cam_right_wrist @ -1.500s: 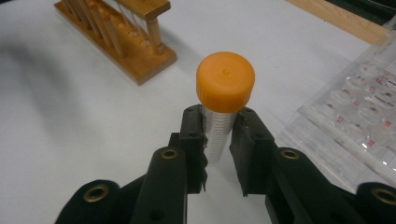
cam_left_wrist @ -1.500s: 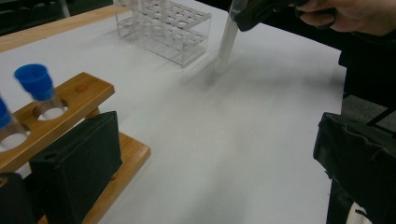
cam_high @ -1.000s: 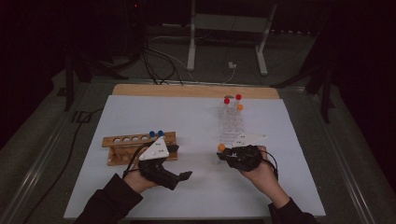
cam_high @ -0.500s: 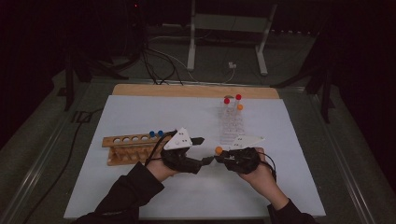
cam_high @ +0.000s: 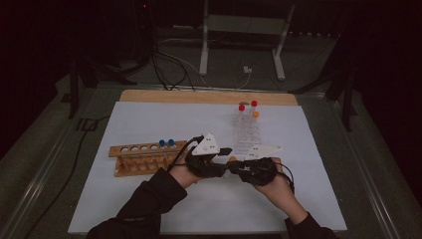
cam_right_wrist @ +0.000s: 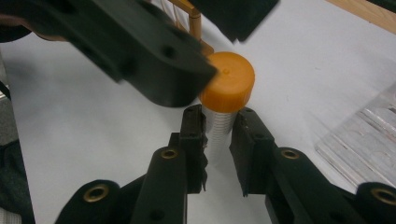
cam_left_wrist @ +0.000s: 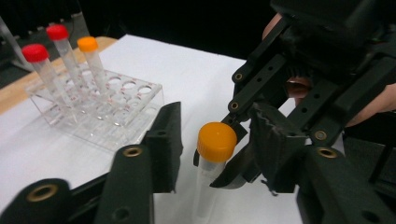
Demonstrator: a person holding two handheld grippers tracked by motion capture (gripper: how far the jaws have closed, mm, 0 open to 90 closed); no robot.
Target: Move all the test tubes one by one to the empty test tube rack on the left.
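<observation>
Orange-capped tube point(cam_right_wrist: 227, 93) is clamped upright in the right gripper point(cam_right_wrist: 218, 149) above the worktop point(cam_high: 149, 119); the left gripper point(cam_left_wrist: 219, 140), jaws just closing, brackets its cap untouched. Clear rack point(cam_left_wrist: 98, 107) stands far, wooden rack point(cam_high: 144, 157) left.

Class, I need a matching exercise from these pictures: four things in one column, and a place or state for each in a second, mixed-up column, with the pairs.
Things
1. orange-capped tube
2. blue-capped tubes
3. clear rack
4. left gripper

Places or states
A. stand in the wooden rack
B. holds two red-capped tubes and an orange one
C. clamped in the right gripper
D. jaws either side of the orange cap, just been closing

Pairs: 1-C, 2-A, 3-B, 4-D
</observation>
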